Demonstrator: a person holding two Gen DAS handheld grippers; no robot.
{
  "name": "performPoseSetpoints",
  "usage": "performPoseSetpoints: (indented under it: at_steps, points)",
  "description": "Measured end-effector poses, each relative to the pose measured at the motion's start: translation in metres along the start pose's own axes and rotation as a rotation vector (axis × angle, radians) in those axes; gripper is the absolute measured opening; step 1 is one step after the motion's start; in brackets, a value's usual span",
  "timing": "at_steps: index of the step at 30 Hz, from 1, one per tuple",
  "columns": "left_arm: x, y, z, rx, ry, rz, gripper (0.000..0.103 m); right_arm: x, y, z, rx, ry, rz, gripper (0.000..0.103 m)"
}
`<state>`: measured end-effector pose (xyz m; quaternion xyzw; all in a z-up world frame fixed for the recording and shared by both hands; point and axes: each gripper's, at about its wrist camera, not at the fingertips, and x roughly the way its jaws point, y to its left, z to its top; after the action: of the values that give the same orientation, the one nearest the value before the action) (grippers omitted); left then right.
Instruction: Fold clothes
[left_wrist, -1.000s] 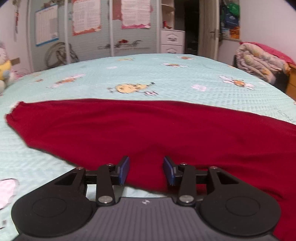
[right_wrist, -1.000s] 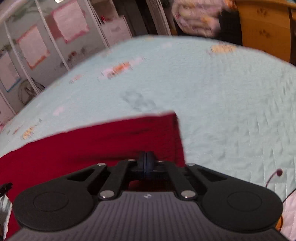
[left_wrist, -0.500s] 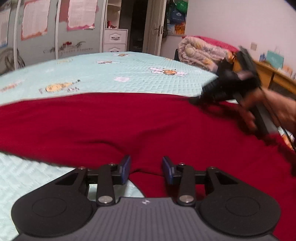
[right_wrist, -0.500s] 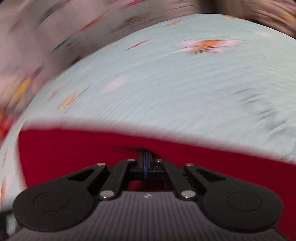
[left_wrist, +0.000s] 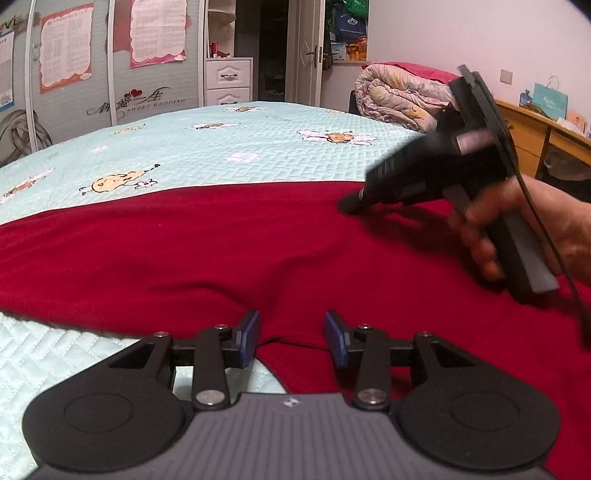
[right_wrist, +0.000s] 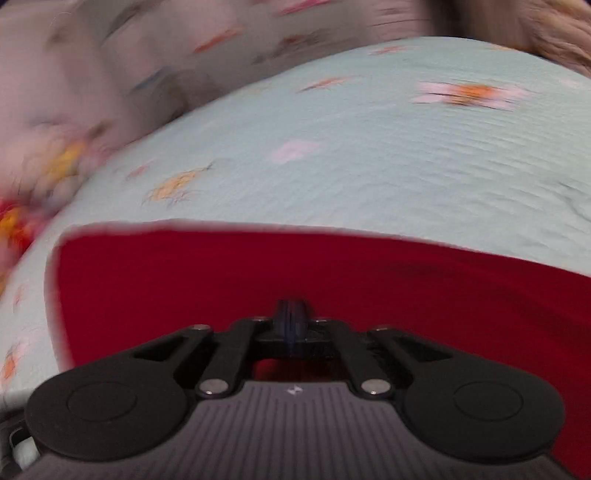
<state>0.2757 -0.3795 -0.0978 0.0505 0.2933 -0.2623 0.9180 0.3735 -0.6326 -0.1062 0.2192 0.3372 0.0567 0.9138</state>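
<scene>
Left wrist view first: the red garment (left_wrist: 221, 251) is spread flat across the near side of the bed (left_wrist: 236, 144), reaching from the left edge of the shot to the right. The left tongs (left_wrist: 291, 338) sit about half open right at the near hem. There's cloth under and between the blue pads (left_wrist: 246, 338), but they aren't pressing on it, so nothing's held. Further back on the right, a hand (left_wrist: 524, 225) holds the right tongs (left_wrist: 351, 205), tip down at the far part of the cloth. It's blurry there, so I can't say from this angle whether any fabric is pinched. A rolled-up quilt (left_wrist: 399, 96) sits past the bed.

Right wrist view: very smeared. The right tongs (right_wrist: 291, 321) are closed all the way, pads together, over the red garment (right_wrist: 184, 288), with its far edge and a corner showing against the bed (right_wrist: 369, 155). I can't make out whether any cloth is caught between the pads.

My guess on handling: it's a soft, light knit that'll sag and bunch the moment you lift it, and it'll likely drag a bit on the quilted cover. I'd grab it right at the hem or a corner, a decent pinch through both layers, one tongs at each end so the fold line stays straight.
</scene>
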Motion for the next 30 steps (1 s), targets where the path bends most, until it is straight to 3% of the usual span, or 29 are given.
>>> performPoseSetpoints:
  at_steps: [1,2,4,7,10,12,15,17,20,24,30]
  points:
    - [-0.003,0.009,0.003,-0.046,0.009,-0.027,0.043,-0.01,-0.002,0.002,0.076,-0.048,-0.061,0.007]
    - [-0.007,0.018,0.007,-0.097,0.018,-0.056,0.041,-0.023,0.002,-0.001,0.087,-0.071,-0.067,0.007]
    - [-0.05,0.049,0.012,-0.212,-0.041,-0.049,0.032,-0.055,0.015,-0.015,0.039,-0.09,-0.027,0.008]
    - [-0.12,0.097,0.02,-0.385,-0.14,-0.031,0.033,-0.117,0.037,-0.06,-0.048,-0.087,0.057,0.009]
    - [-0.212,0.138,0.001,-0.402,-0.207,0.104,0.044,-0.177,0.058,-0.121,-0.081,-0.063,0.096,0.01]
    - [-0.27,0.162,-0.022,-0.417,-0.21,0.209,0.044,-0.205,0.071,-0.162,-0.029,-0.047,0.121,0.013]
    - [-0.344,0.181,-0.062,-0.448,-0.201,0.342,0.048,-0.232,0.105,-0.222,0.025,-0.029,0.158,0.015]
    - [-0.389,0.188,-0.091,-0.474,-0.2,0.414,0.054,-0.241,0.142,-0.254,-0.003,-0.018,0.173,0.016]
    - [-0.443,0.192,-0.131,-0.474,-0.196,0.494,0.054,-0.241,0.209,-0.289,-0.197,0.019,0.201,0.017]
    - [-0.486,0.18,-0.178,-0.339,-0.161,0.554,0.057,-0.247,0.287,-0.328,-0.552,0.035,0.23,0.022]
    - [-0.486,0.151,-0.237,-0.085,0.006,0.645,0.06,-0.254,0.316,-0.353,-0.545,0.087,0.227,0.026]
